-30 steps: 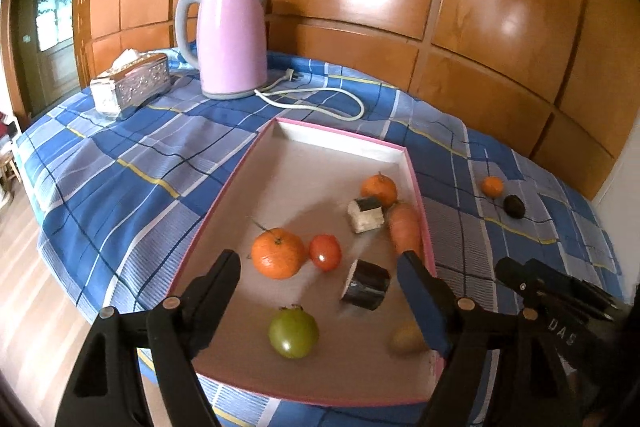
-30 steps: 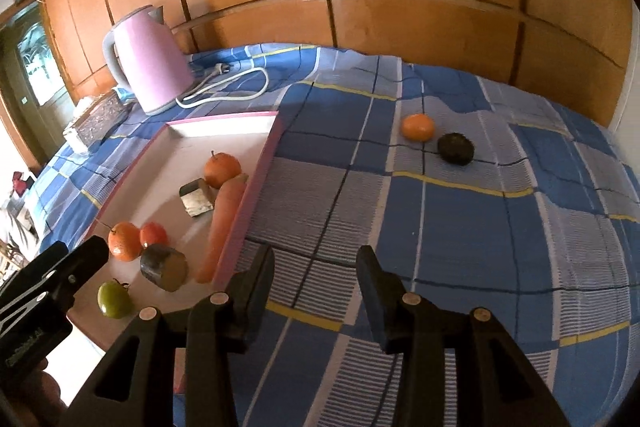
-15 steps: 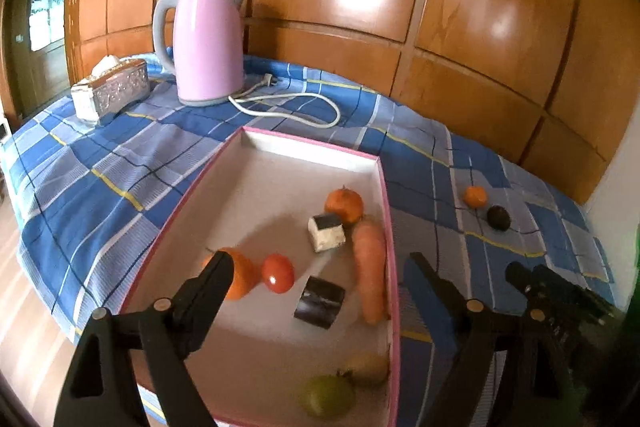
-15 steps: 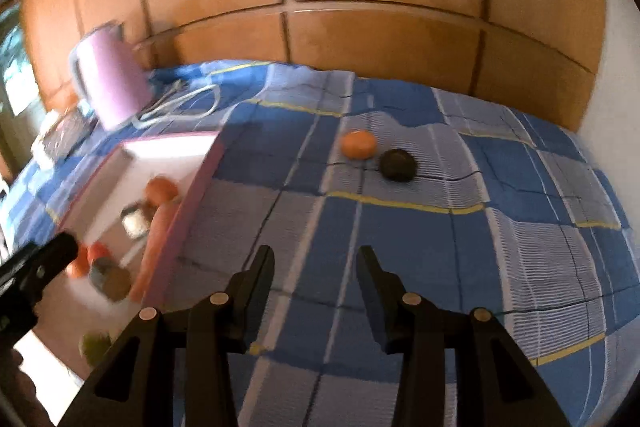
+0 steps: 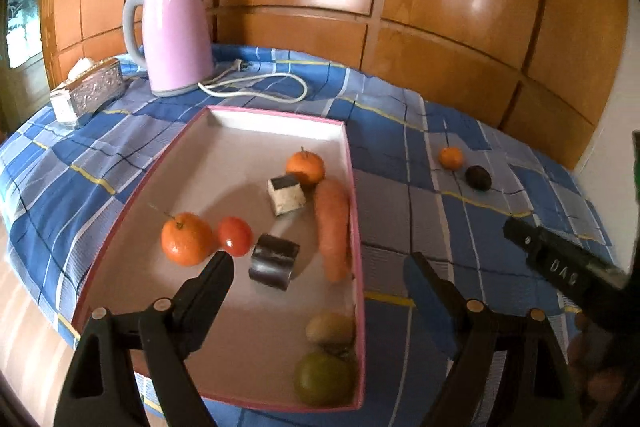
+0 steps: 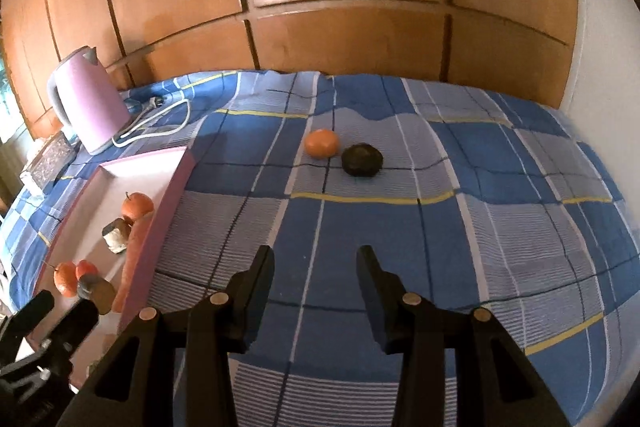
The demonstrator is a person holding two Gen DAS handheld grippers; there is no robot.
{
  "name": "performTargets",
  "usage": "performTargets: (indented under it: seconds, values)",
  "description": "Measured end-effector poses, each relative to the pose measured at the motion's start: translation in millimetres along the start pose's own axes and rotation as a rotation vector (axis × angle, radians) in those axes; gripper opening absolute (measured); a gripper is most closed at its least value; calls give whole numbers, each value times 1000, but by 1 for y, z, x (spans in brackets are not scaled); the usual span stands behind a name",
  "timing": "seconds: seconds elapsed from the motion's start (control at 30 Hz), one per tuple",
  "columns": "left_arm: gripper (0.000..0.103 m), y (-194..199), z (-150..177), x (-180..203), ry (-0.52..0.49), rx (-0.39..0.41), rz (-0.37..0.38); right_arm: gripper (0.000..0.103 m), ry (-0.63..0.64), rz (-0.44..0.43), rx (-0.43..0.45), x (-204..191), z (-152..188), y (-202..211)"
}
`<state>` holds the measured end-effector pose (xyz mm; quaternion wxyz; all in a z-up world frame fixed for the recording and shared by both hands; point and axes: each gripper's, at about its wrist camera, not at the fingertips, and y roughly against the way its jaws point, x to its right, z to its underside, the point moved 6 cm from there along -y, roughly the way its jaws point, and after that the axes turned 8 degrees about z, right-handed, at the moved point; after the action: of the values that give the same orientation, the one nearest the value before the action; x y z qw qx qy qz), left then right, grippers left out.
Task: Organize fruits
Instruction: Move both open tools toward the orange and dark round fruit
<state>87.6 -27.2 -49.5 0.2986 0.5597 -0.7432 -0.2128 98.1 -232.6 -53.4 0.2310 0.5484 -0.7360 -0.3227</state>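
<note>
Your left tool point(image 5: 316, 275) hangs open over the tray point(image 5: 357, 227). Your right tool point(image 6: 316, 279), open too, faces the small orange point(image 6: 321, 143) and dark fruit point(image 6: 362, 159) on the table: light, round, likely to roll, so pinch across the middle. Only the left view shows the green fruit point(image 5: 324, 379).

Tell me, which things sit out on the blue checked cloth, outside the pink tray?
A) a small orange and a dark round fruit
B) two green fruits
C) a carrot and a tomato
A: the small orange and dark round fruit lie side by side on the cloth, outside the pink tray.
</note>
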Motion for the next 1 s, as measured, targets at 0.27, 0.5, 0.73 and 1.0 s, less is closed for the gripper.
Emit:
performTargets:
  seconds: [0.27, 0.5, 0.73, 1.0]
  values:
    - [87, -3, -12, 1, -13, 2, -13, 43, -11, 8, -24, 9, 9, -7]
    - [87, -9, -11, 5, -28, -18, -5, 43, -25, 22, -28, 18, 9, -10]
    - [87, -16, -13, 20, -70, -27, 13, 43, -29, 31, -33, 24, 9, -12]
    - [87, -25, -15, 32, -84, -35, 38, 43, -38, 54, -37, 37, 8, -15]
